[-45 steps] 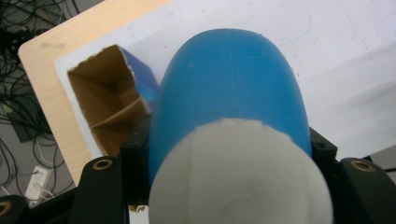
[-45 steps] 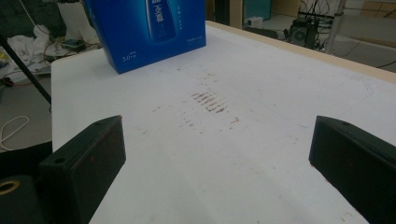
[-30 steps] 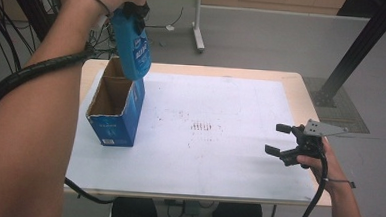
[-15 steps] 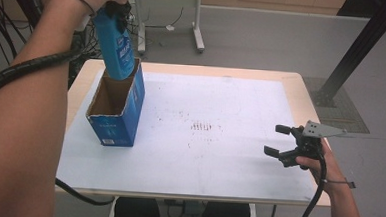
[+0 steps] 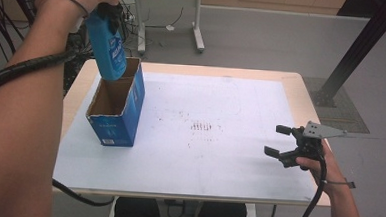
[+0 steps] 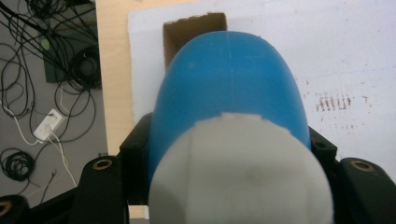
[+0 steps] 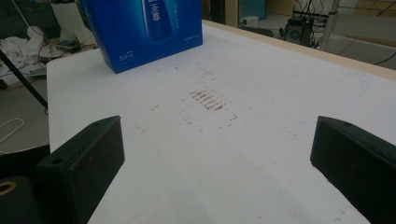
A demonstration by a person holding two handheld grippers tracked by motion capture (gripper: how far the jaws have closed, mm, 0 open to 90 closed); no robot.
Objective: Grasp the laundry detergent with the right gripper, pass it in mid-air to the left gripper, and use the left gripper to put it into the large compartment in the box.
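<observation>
- While the blue plastic bottle [image 5: 109, 49] hangs base-down over the far end of the open blue carton [image 5: 117, 109], its lower end sits at the carton's mouth, just above the brown cardboard inside.
- Judging by its rigid moulded body, the bottle should handle as stiff and smooth, likely slippery, and heavier low down if it is full; whether it is full cannot be told.
- Best hold looks like the shoulder just below the white cap [image 6: 240, 172], where the body narrows.
- That is where the left gripper [image 5: 108, 14] clamps it, jaws pressed on either side.
- The carton is light cardboard, standing upright near the left edge of the white table mat [image 5: 231, 110], and could tip if nudged.
- Well apart, the right gripper [image 5: 285, 142] hovers low over the mat with jaws spread wide, holding nothing.
</observation>
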